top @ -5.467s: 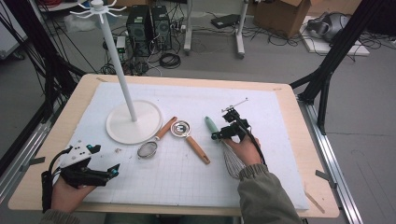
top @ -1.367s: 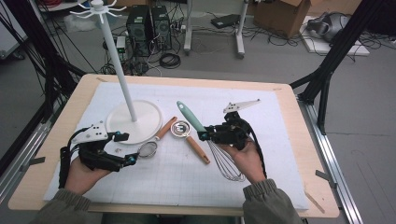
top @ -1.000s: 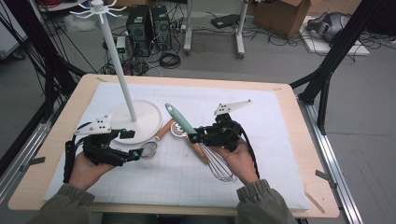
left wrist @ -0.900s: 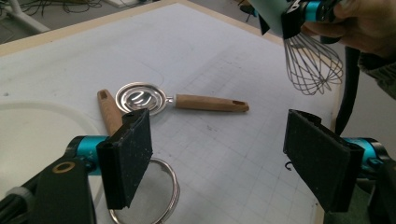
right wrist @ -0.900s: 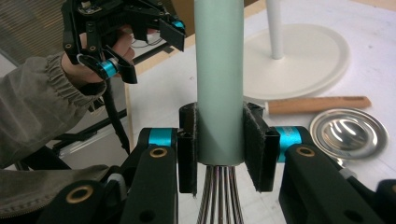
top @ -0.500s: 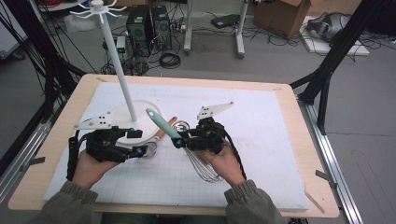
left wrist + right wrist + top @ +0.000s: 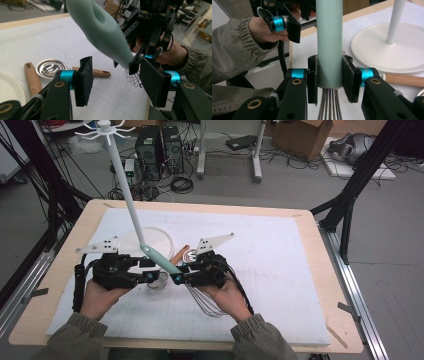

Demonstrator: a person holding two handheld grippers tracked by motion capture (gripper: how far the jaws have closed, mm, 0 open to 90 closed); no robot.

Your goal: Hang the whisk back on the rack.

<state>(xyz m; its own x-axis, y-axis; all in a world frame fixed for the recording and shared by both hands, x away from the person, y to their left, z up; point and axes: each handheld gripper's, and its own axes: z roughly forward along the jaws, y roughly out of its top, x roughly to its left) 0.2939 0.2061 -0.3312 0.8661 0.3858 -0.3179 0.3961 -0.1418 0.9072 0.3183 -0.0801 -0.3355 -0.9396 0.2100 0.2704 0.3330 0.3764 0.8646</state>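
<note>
Right gripper (image 7: 329, 82) pinches the whisk (image 7: 329, 42) at the base of its mint handle, just above the wires; whisk is off the surface, handle tip angled toward the left gripper (image 7: 113, 80). Left gripper is spread, jaws either side of the handle end and not touching it in the left gripper view

Looks like a handover. To do it well: keep the right grip firm, slide the left jaws onto the thick part of the handle, square the pads to it, close fully before the right lets go. Handle tapers, so a tip grab may slip

Count: 1 whisk, 2 wooden-handled tools (image 7: 182, 252) on the surface, 1 white hook stand (image 7: 150, 242), 2 grippers
</note>
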